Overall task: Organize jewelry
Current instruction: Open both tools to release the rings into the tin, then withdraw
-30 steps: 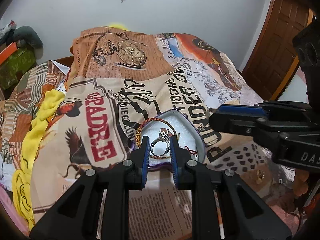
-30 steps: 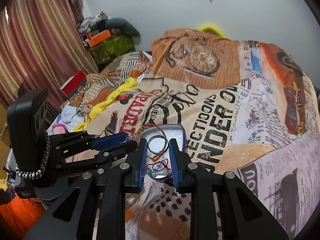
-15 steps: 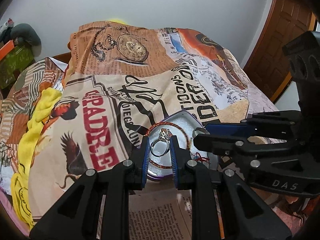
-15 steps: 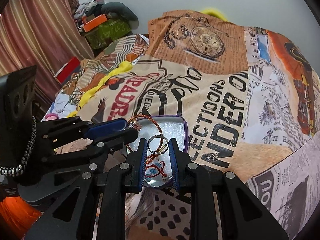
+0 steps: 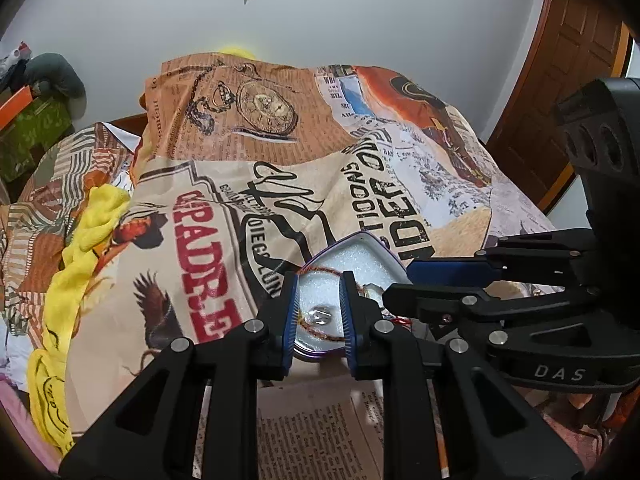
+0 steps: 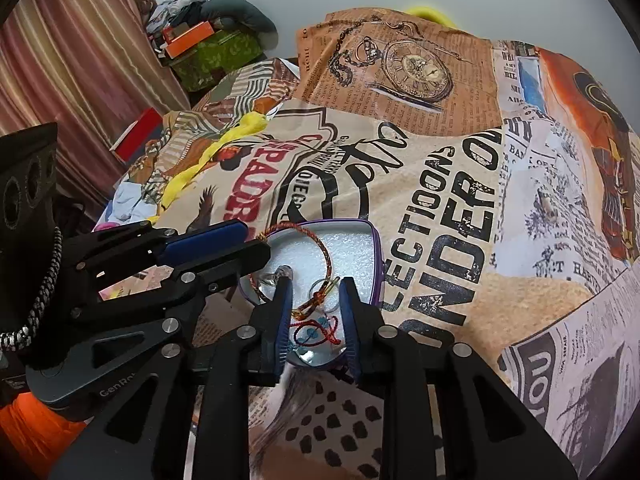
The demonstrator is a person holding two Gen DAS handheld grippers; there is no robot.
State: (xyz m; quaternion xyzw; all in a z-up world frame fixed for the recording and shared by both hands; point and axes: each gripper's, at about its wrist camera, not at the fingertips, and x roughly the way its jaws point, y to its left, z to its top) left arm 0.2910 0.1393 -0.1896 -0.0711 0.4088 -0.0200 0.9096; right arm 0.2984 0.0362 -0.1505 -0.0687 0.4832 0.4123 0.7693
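Note:
A purple-rimmed jewelry tin [image 5: 362, 254] with white foam lining lies on the printed bedspread; it also shows in the right wrist view [image 6: 378, 240]. In it lie a silver stone ring [image 5: 319, 315], an orange braided bracelet [image 6: 325, 250], a plain silver ring [image 6: 322, 286] and a red thread [image 6: 318, 332]. My left gripper [image 5: 319, 314] is open over the tin, with the stone ring lying loose between its fingers. My right gripper [image 6: 316, 306] hovers over the tin's near end, open and empty, with the plain ring and bracelet between its fingers.
The printed bedspread [image 5: 360, 184] covers the bed. A yellow cloth [image 5: 80, 264] lies along its left side. Boxes and clutter [image 6: 208, 48] stack by the curtain. A wooden door [image 5: 568, 80] stands at the right. Loose trinkets [image 5: 532, 290] lie behind the right gripper.
My left gripper has opened and let the stone ring drop into the tin. Both grippers have moved lower and closer over the tin.

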